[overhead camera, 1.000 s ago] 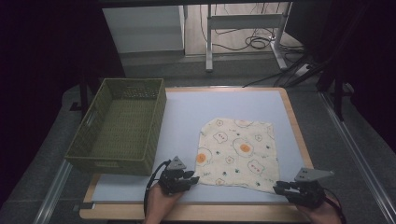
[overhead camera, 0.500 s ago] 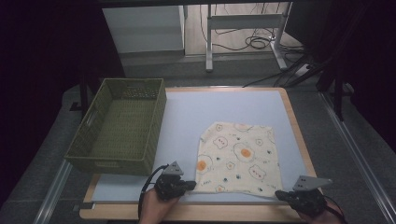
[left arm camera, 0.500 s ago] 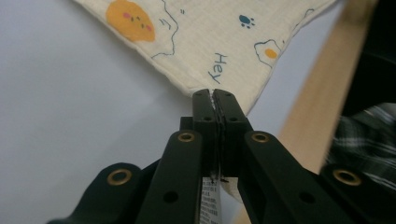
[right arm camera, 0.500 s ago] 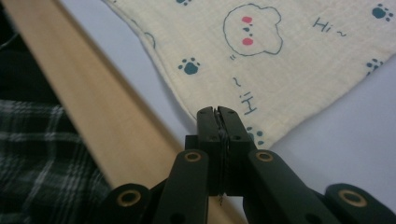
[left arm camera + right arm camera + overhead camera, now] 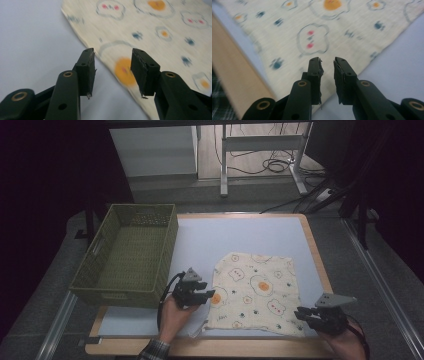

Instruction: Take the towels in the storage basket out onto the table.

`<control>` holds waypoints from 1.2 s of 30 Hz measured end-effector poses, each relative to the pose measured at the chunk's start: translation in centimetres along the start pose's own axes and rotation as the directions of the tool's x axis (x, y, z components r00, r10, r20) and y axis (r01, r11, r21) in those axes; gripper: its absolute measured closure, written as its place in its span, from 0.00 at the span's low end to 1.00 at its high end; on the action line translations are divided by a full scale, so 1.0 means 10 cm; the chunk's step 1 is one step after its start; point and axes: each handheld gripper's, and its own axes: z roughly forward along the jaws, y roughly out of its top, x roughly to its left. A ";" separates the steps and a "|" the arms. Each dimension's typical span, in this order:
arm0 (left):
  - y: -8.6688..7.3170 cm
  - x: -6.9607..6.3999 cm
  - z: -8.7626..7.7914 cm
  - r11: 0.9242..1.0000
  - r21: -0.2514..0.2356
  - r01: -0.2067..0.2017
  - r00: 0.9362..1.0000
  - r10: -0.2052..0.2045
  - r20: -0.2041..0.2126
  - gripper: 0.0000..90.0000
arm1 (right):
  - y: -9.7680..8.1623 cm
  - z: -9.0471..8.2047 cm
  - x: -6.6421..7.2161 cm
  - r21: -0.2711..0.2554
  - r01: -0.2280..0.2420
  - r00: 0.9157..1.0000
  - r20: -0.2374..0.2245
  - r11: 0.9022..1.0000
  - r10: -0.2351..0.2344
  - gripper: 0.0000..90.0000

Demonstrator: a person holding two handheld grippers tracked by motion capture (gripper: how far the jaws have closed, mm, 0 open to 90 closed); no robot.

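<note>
A cream cloth (image 5: 257,292) printed with fried eggs and bear faces lies flat on the pale blue table top (image 5: 240,232). My left gripper (image 5: 206,296) sits at the cloth's left edge, pointing right. Its jaws have just been opening and stand apart over that edge (image 5: 113,63). The cloth (image 5: 160,30) lies below them, not pinched. My right gripper (image 5: 301,313) is at the cloth's near right corner. Its jaws have also just been opening and a narrow gap (image 5: 327,68) shows, with nothing between them. The cloth (image 5: 312,37) spreads out beyond the tips.
An empty green woven basket (image 5: 130,255) stands on the left of the table, close to my left hand. The wooden front rim (image 5: 210,347) runs beneath both hands. Behind the table are metal frame legs and cables (image 5: 265,165) on the floor.
My left gripper drew back toward the front edge, then moved farther onto the table beside the cloth's left edge. My right gripper dipped back and came forward again. The cloth lies much as before.
</note>
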 end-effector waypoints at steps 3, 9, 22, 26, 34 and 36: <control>0.16 0.12 0.12 1.000 -0.003 -0.006 1.000 0.006 -0.025 0.63 | 0.09 0.10 -0.12 -0.003 -0.017 0.999 0.029 1.000 0.017 0.81; 0.46 0.31 0.44 1.000 0.008 -0.016 0.999 0.017 -0.051 0.63 | 0.20 0.26 -0.30 -0.015 -0.052 0.994 0.092 0.999 0.053 0.76; 0.73 0.27 0.67 0.994 -0.010 -0.107 0.991 0.106 -0.076 0.97 | 0.13 0.39 -0.43 -0.020 -0.101 0.989 0.103 0.995 0.103 0.69; 0.84 0.22 0.47 0.995 -0.033 -0.093 0.986 0.088 -0.140 0.66 | 0.11 0.38 -0.45 -0.027 -0.113 0.989 0.091 0.993 0.115 0.69; 0.73 0.49 0.53 0.999 0.020 -0.038 0.984 0.041 -0.175 0.62 | 0.13 0.37 -0.47 -0.023 -0.117 0.988 0.101 0.993 0.119 0.67; 0.71 0.55 0.58 0.999 0.023 -0.031 0.984 0.034 -0.174 0.61 | 0.14 0.36 -0.50 -0.029 -0.125 0.986 0.104 0.992 0.127 0.67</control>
